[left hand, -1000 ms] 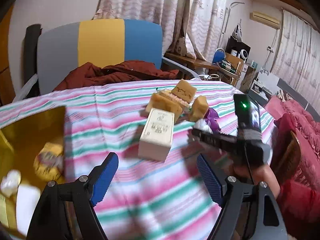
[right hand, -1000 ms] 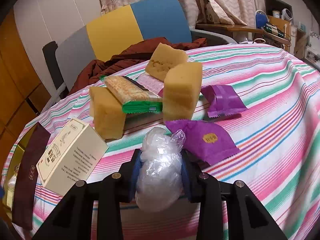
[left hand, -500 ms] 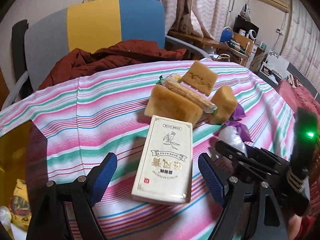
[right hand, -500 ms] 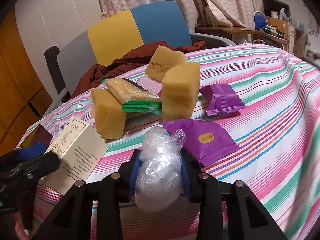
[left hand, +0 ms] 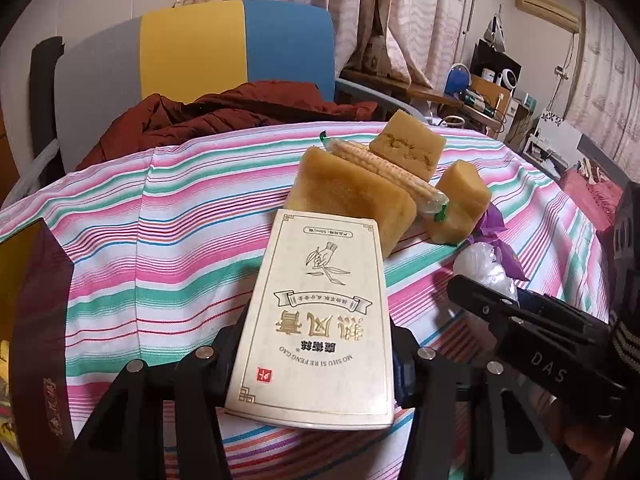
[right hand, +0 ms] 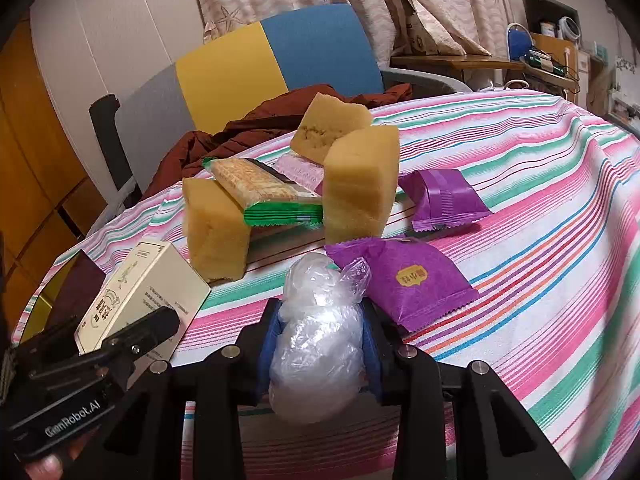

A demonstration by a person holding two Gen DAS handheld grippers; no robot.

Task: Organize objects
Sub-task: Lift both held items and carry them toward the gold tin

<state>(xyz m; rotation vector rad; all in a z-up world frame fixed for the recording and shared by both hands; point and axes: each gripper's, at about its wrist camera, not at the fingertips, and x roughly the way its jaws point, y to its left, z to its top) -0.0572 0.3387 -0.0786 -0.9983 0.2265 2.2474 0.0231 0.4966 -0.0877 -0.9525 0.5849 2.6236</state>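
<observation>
Left gripper [left hand: 316, 364] jaws just closed onto cream carton [left hand: 320, 320]; right gripper [right hand: 320, 344] jaws clamp clear plastic bag [right hand: 316, 336]; carton ready to lift.

Left gripper [left hand: 316, 364] jaws have just been closing on cream box [left hand: 320, 316], now squeezing its sides. Box lies on striped tablecloth [left hand: 160, 248], far end touching a yellow sponge block [left hand: 348, 200]. Wrapped biscuit pack [left hand: 392, 176] rests across the sponges. Right gripper [left hand: 496, 292] at right edge holds clear plastic wad [left hand: 484, 268]. Purple packet [left hand: 500, 240] behind it.
</observation>
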